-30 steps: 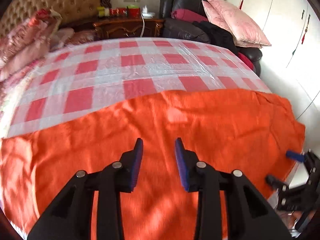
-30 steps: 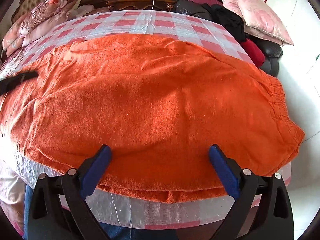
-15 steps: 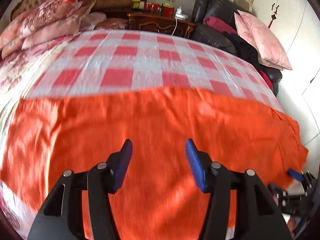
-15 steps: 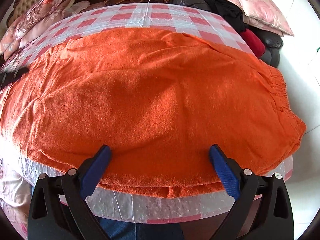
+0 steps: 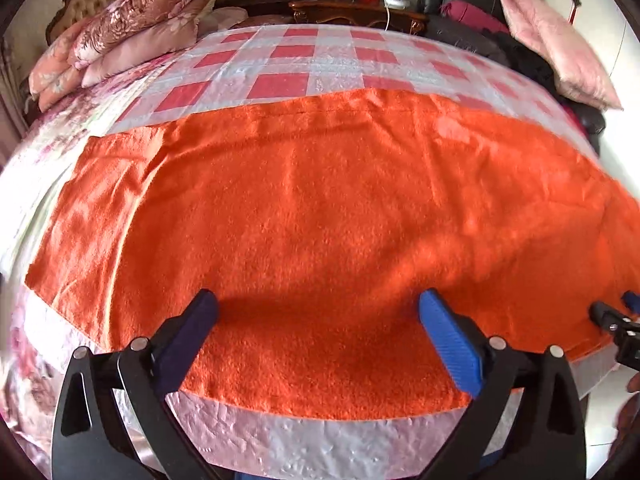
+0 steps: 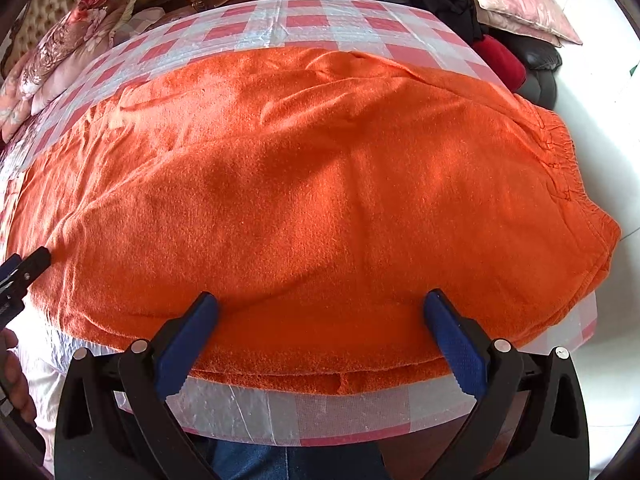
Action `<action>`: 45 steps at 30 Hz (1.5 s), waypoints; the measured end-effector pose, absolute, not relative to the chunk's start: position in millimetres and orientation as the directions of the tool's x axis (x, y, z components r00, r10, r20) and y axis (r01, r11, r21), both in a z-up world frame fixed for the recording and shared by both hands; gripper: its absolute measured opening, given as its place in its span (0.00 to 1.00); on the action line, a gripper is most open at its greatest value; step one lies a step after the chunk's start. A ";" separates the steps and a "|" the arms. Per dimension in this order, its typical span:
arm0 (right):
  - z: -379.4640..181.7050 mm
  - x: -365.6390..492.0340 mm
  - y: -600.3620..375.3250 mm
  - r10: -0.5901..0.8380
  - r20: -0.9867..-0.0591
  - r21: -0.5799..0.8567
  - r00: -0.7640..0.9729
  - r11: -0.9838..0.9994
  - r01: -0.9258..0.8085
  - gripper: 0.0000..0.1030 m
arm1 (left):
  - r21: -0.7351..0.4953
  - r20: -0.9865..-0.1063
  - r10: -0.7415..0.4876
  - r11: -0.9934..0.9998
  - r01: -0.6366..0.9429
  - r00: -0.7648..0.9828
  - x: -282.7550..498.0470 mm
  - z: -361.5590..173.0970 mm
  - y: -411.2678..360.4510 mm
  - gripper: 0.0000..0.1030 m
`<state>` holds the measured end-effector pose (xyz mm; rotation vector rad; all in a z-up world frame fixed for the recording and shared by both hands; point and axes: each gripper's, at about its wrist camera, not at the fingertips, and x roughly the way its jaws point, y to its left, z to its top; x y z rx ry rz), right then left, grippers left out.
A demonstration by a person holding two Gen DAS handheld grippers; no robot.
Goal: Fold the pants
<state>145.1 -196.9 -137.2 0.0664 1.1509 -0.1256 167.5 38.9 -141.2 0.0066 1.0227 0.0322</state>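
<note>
Orange fleece pants [image 5: 340, 208] lie flat across the near part of the bed, folded leg on leg. The right wrist view shows the same pants [image 6: 320, 184], with the elastic waistband [image 6: 560, 160] at the right. My left gripper [image 5: 316, 312] is open and empty, just above the pants' near edge toward the leg end. My right gripper [image 6: 320, 312] is open and empty over the near edge by the waist half. The right gripper's tip shows at the far right of the left wrist view [image 5: 612, 316]. The left gripper's tip shows at the left of the right wrist view [image 6: 24, 268].
The bed has a pink and white checked plastic cover [image 5: 288, 80]. Floral pillows [image 5: 132, 32] are stacked at the head. A wooden nightstand [image 5: 352, 8] with jars stands behind. A dark sofa with pink cushions [image 5: 560, 56] stands at the right. The bed's near edge [image 6: 320, 408] is just below my grippers.
My left gripper has opened wide and drawn back toward the near edge of the pants, turning left. The right gripper has stayed open and hardly moved.
</note>
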 end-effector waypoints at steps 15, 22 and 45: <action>-127.6 167.8 -118.3 -0.024 -0.881 -0.083 0.472 0.991 -0.105 0.94 | 0.136 -0.801 0.149 0.988 -0.066 0.580 158.7 -135.7 78.5 0.99; -137.1 155.1 -126.1 0.012 -0.900 -0.033 0.436 0.995 -0.096 0.95 | 0.056 -0.803 0.097 0.995 -0.088 0.589 162.7 -136.3 112.7 0.97; -135.2 187.7 -83.0 0.061 -0.887 -0.005 0.458 0.990 -0.142 0.95 | 0.230 -0.759 0.172 0.973 0.011 0.628 266.3 -125.4 215.2 0.90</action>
